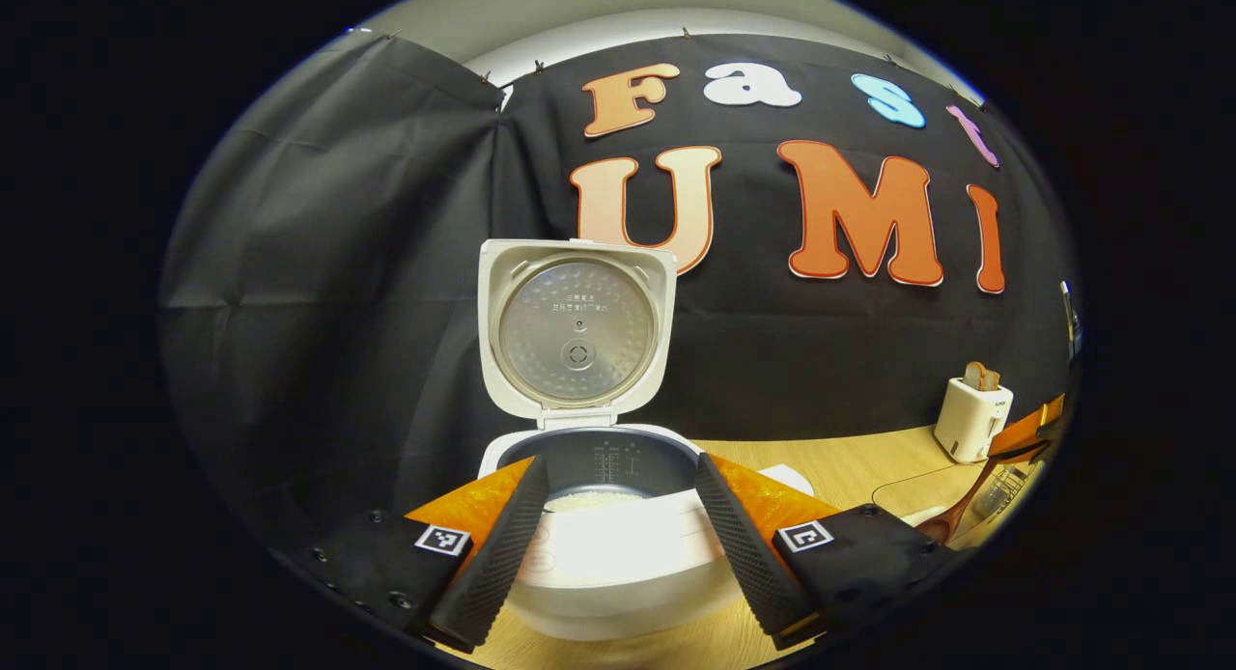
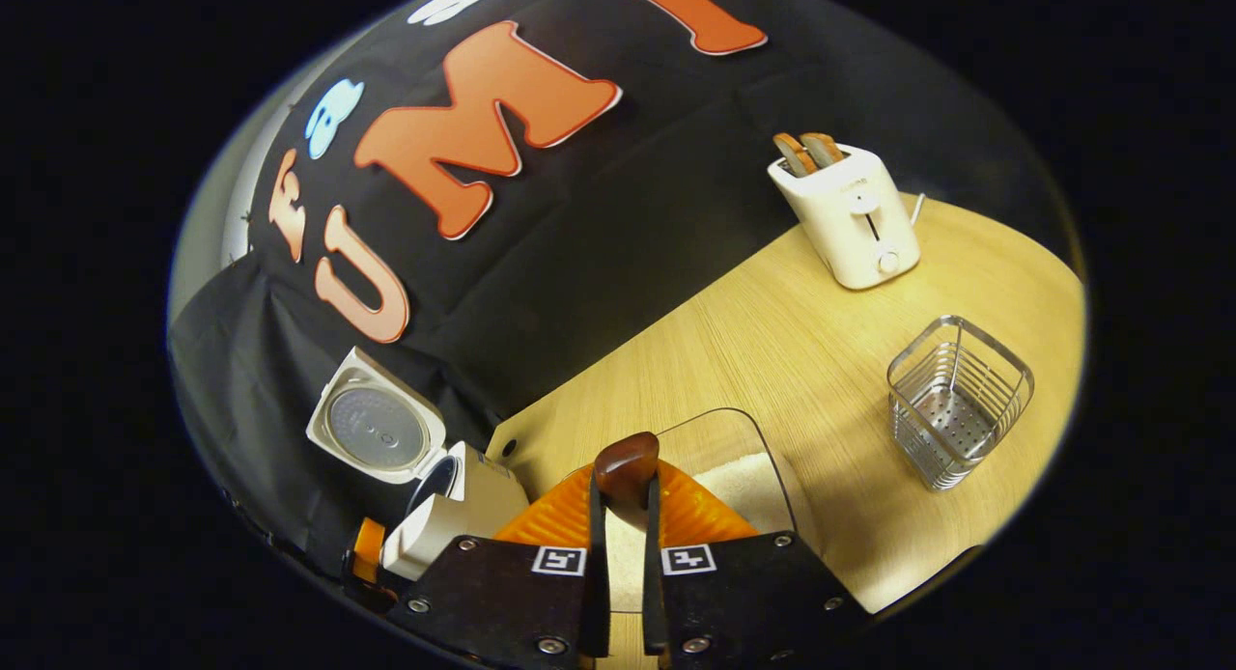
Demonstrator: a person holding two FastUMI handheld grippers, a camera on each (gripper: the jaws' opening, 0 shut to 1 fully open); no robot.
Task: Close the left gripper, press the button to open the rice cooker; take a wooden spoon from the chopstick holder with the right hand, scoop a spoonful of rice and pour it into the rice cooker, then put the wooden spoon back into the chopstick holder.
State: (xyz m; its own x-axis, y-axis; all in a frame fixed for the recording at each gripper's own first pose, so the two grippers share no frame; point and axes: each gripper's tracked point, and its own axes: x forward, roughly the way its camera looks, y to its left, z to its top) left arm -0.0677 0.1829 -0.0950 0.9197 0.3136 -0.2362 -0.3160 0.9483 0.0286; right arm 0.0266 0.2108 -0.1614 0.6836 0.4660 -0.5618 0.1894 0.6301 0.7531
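The white rice cooker (image 1: 618, 554) stands open right in front of my left gripper (image 1: 623, 544), its lid (image 1: 575, 327) upright and some rice in the dark inner pot (image 1: 599, 477). The left gripper is open, one finger on each side of the cooker's front, holding nothing. My right gripper (image 2: 625, 501) is shut on the handle of the wooden spoon (image 2: 626, 458). In the left gripper view the spoon (image 1: 956, 516) slants down to the glass rice container (image 1: 917, 496). The wire chopstick holder (image 2: 956, 400) stands to the right with nothing in it.
A white toaster (image 2: 850, 216) with bread slices stands at the back of the wooden table (image 2: 772, 342), also seen as the toaster (image 1: 973, 414). The glass container of rice (image 2: 744, 477) lies just under the right gripper. The open cooker (image 2: 425, 487) sits at the table's left end.
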